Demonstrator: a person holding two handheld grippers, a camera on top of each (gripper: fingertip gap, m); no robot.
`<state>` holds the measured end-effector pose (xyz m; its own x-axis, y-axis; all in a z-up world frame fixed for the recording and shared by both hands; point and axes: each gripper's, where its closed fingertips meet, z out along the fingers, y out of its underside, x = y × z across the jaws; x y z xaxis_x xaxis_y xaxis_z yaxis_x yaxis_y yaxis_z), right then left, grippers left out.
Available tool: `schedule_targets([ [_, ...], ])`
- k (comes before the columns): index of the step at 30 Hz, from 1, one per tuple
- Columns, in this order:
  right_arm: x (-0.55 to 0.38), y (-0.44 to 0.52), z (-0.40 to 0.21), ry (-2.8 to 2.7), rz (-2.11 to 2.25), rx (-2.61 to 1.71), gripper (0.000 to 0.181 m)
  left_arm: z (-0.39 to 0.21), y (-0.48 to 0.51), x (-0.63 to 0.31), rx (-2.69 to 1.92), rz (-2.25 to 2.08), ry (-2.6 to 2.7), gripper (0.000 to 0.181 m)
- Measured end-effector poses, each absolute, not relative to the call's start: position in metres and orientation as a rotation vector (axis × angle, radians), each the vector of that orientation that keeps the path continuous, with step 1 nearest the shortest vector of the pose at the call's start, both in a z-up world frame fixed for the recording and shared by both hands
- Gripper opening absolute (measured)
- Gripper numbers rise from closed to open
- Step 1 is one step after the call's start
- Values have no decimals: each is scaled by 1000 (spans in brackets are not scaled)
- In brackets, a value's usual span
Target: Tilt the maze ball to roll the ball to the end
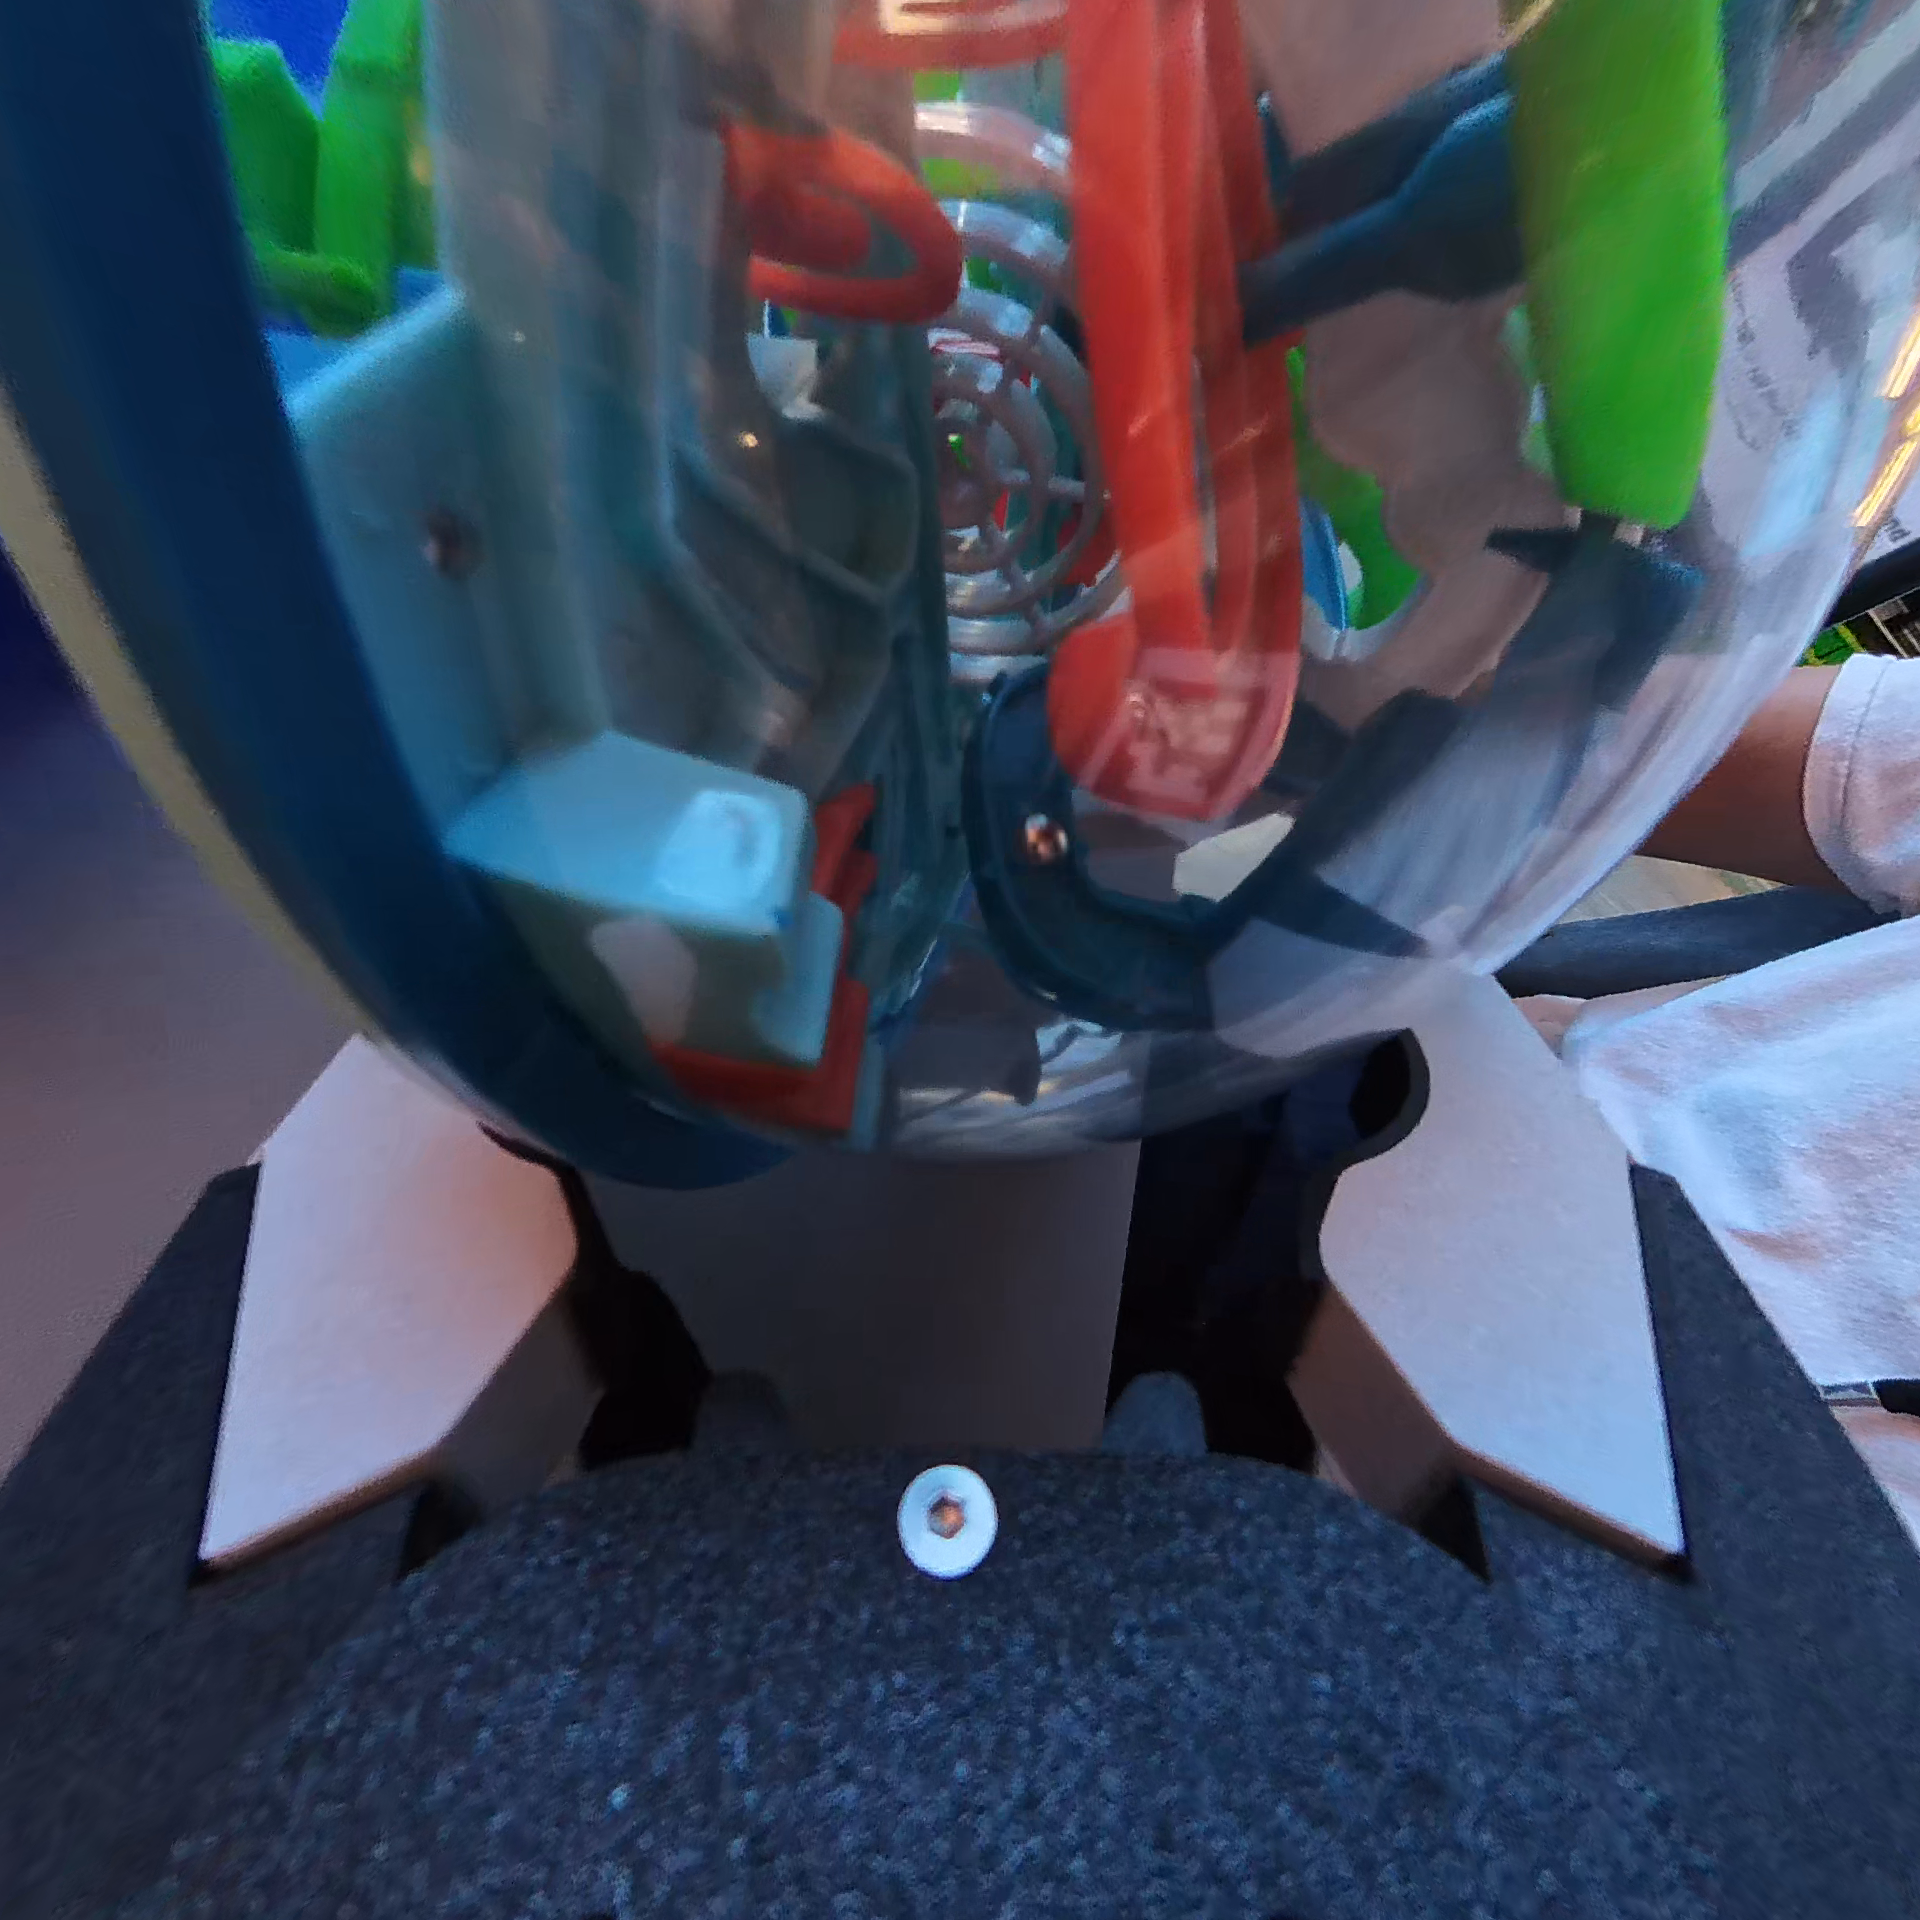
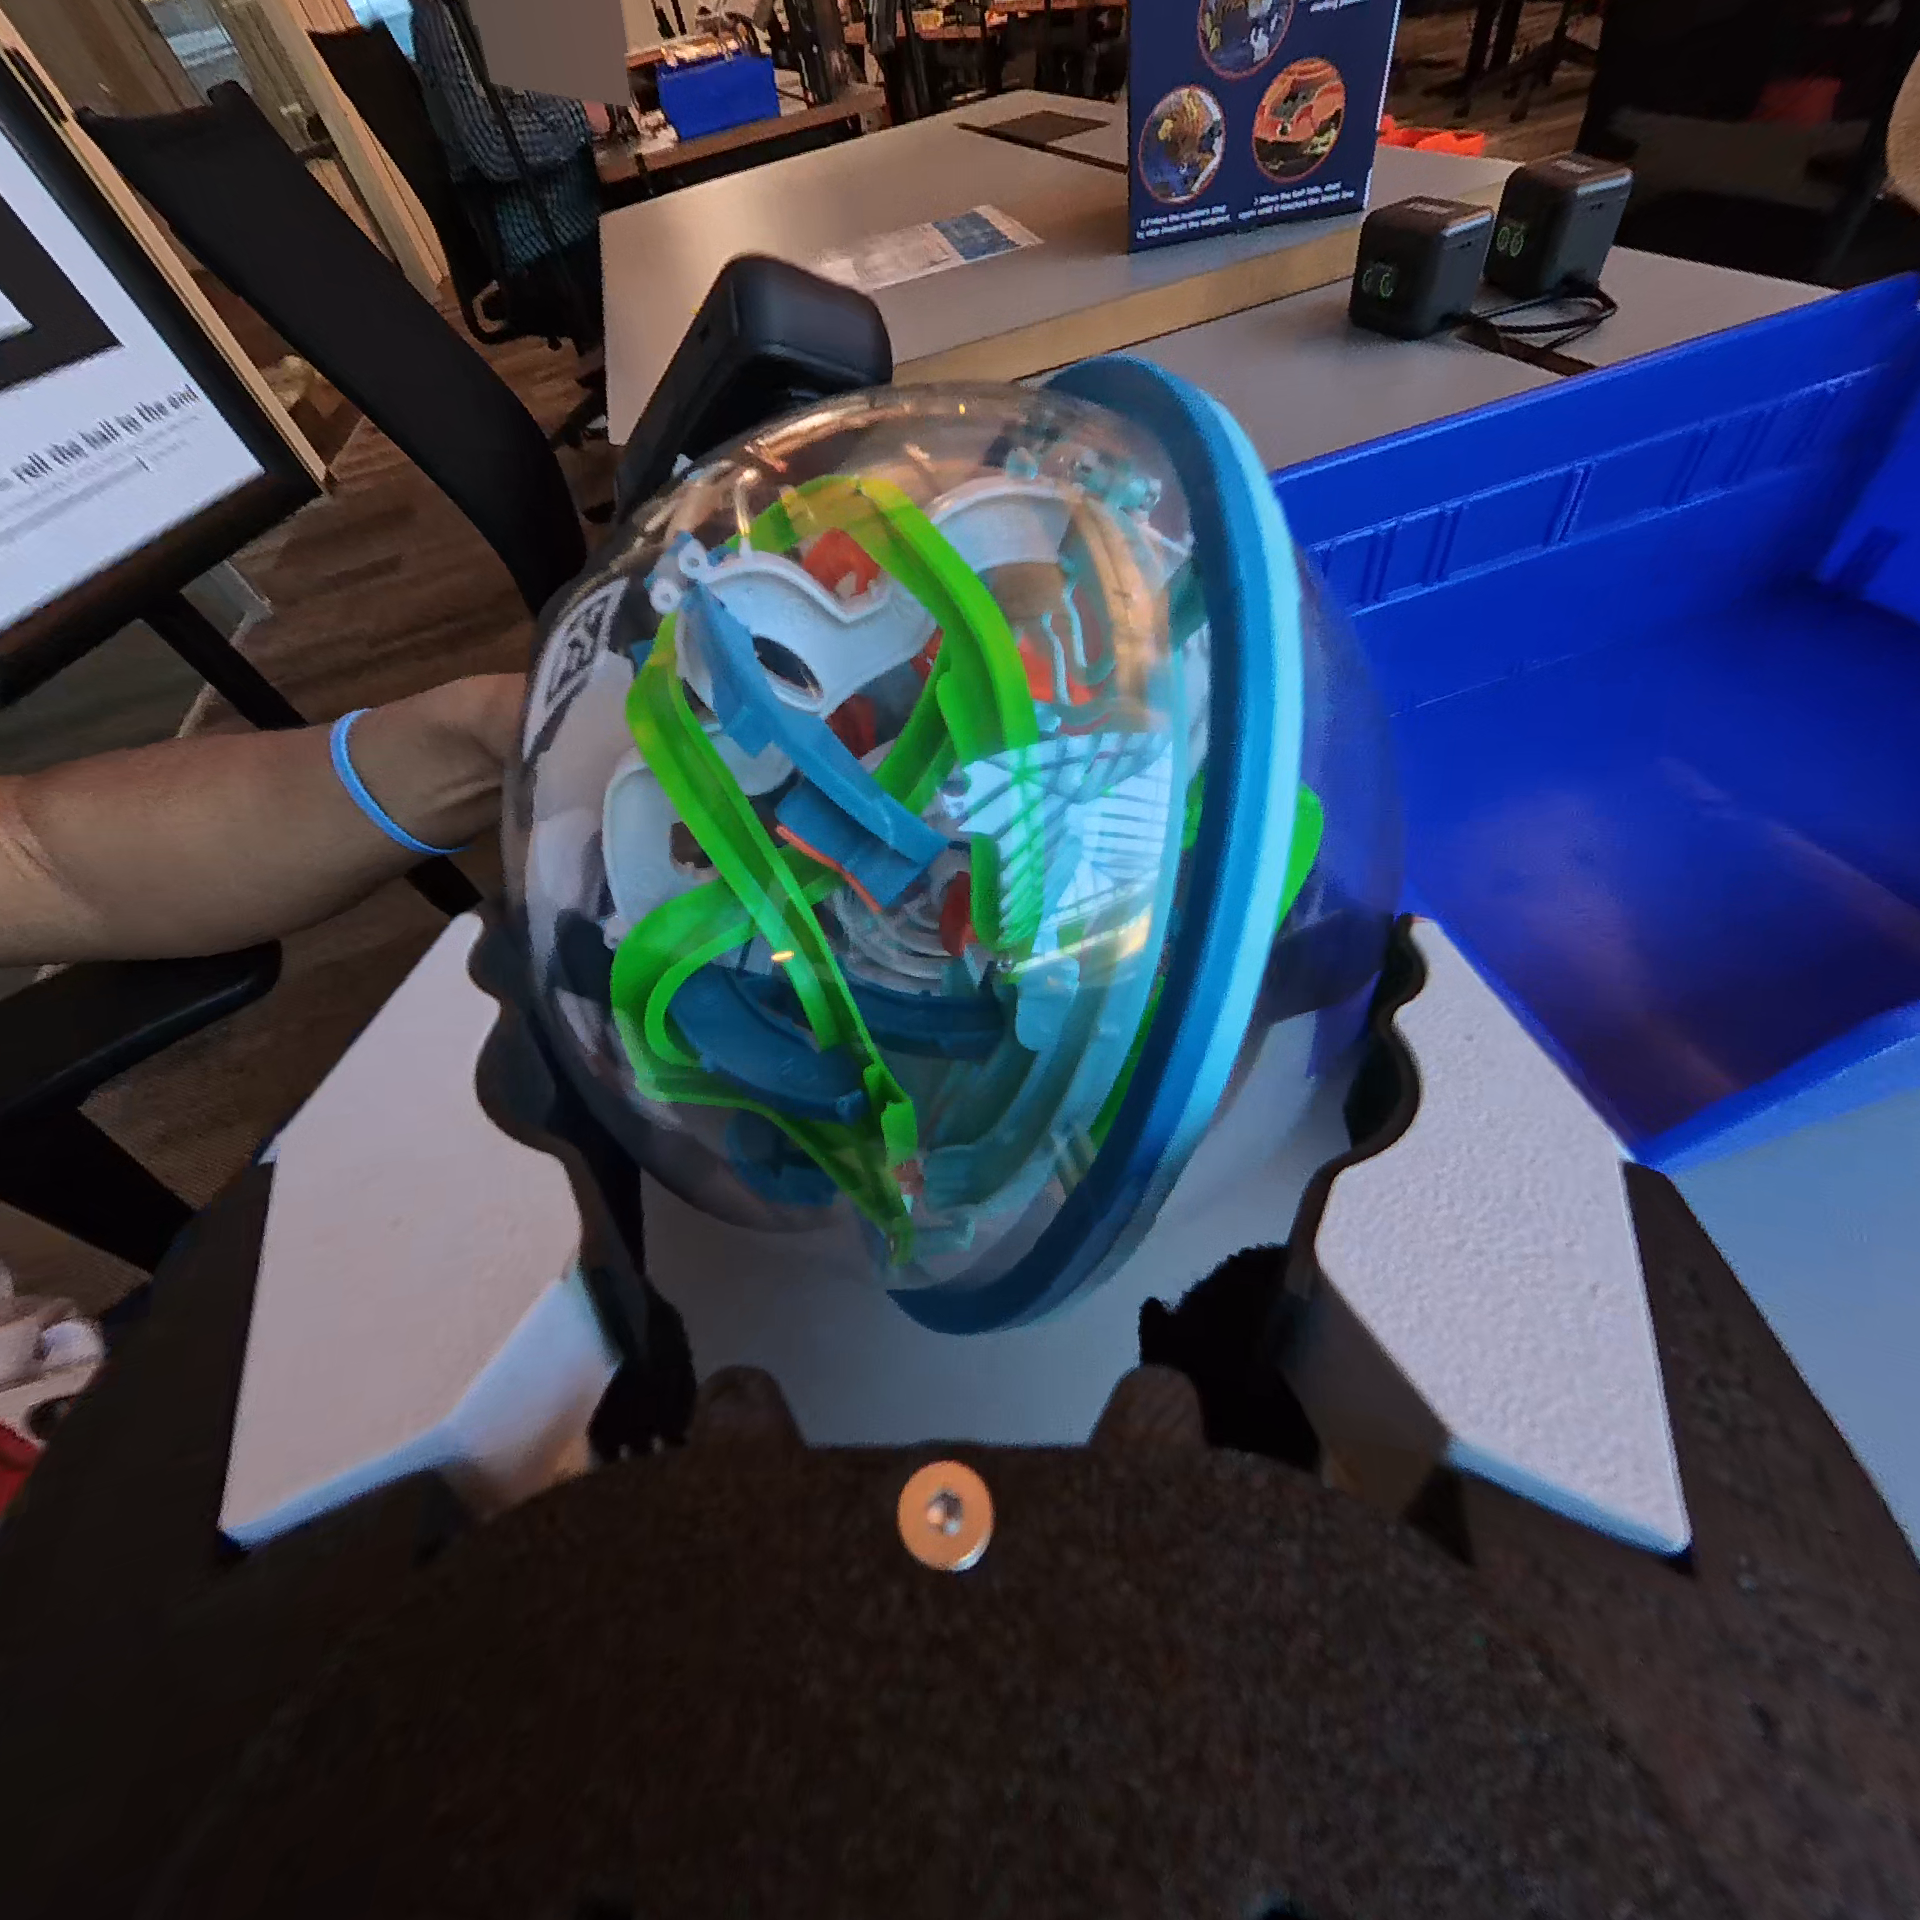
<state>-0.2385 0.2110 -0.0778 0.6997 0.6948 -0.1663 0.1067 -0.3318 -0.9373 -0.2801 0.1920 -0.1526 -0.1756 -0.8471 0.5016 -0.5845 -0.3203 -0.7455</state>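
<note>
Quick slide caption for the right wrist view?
Right gripper cradles the clear maze ball beside a blue bin.

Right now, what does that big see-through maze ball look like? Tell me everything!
The maze ball is a clear plastic globe with a blue band round its middle, tilted steeply. Inside twist green, blue, white and orange tracks. It is held up off the grey table, in front of a blue bin. The right gripper grips its sides; the left gripper reaches it from the far side. I cannot spot the little ball.

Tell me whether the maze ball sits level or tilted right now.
Tilted. In the right wrist view the maze ball has its blue ring running steeply upward, leaning to one side, not lying flat.
</note>
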Motion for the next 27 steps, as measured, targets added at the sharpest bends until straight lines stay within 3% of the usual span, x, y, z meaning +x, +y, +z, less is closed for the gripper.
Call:
schedule_targets([
  [1, -239, 210, -74, -609, 723, -1830, 154, -153, 191, -281, -1828, -1485, 1663, 157],
  [7, -236, 208, -57, -489, 932, -1772, 153, -155, 189, -282, -1833, -1462, 1668, 156],
  [14, -238, 208, -58, -526, 887, -1784, 139, -149, 181, -297, -1881, -1552, 1606, 149],
  [22, -232, 203, -52, -508, 907, -1814, 141, -147, 171, -308, -1914, -1590, 1571, 147],
  [27, -224, 208, -62, -434, 957, -1927, 151, -143, 172, -307, -1939, -1633, 1527, 145],
])
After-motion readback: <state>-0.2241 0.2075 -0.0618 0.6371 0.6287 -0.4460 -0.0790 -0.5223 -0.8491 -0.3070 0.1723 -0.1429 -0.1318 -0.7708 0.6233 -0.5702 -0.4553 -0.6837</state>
